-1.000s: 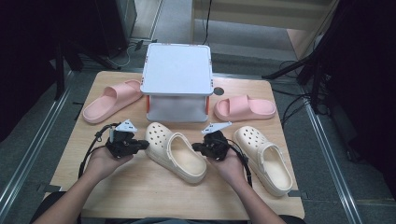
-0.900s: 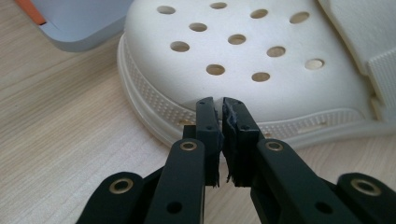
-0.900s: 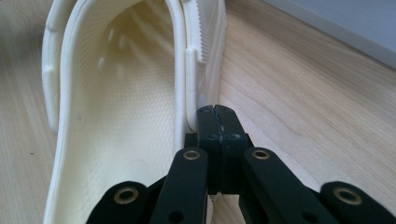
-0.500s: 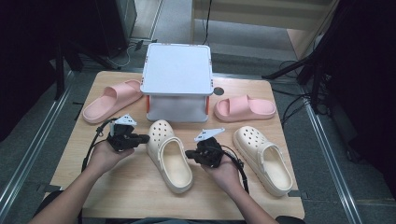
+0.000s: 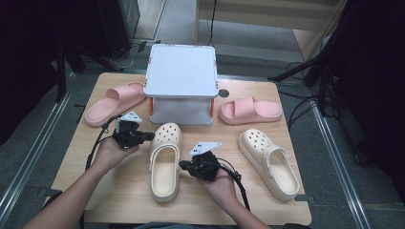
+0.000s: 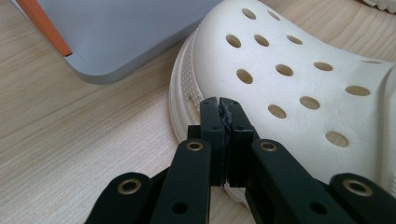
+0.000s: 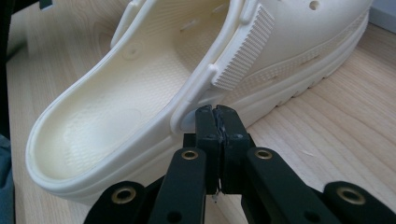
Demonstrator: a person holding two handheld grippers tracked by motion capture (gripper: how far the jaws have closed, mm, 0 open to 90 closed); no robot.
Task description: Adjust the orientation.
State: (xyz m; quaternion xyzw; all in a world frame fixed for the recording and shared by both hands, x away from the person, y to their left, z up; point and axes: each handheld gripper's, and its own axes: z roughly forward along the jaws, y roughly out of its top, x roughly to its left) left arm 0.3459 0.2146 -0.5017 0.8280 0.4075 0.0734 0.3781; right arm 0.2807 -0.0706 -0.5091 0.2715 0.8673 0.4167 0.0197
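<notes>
A cream clog (image 5: 165, 164) lies lengthwise on the wooden table (image 5: 119, 191), toe toward the grey box (image 5: 181, 81). My left gripper (image 5: 149, 137) is shut, tips against the left edge of the clog's toe. In the left gripper view its jaws (image 6: 220, 106) have just closed the last bit with nothing between them, touching the ribbed sole rim of the clog (image 6: 289, 79). My right gripper (image 5: 183, 165) is shut and presses on the clog's right side. In the right gripper view its tips (image 7: 215, 113) sit below the strap hinge of the clog (image 7: 140, 93).
A second cream clog (image 5: 270, 162) lies at the right. Two pink slides (image 5: 114, 102) (image 5: 250, 110) flank the grey box, which has orange side posts. Cables trail from both grippers toward the table's front edge.
The left clog has swung from a diagonal to straight, its heel going left toward the person. The right gripper moved left and nearer with it; the left gripper shifted slightly right along the toe.
</notes>
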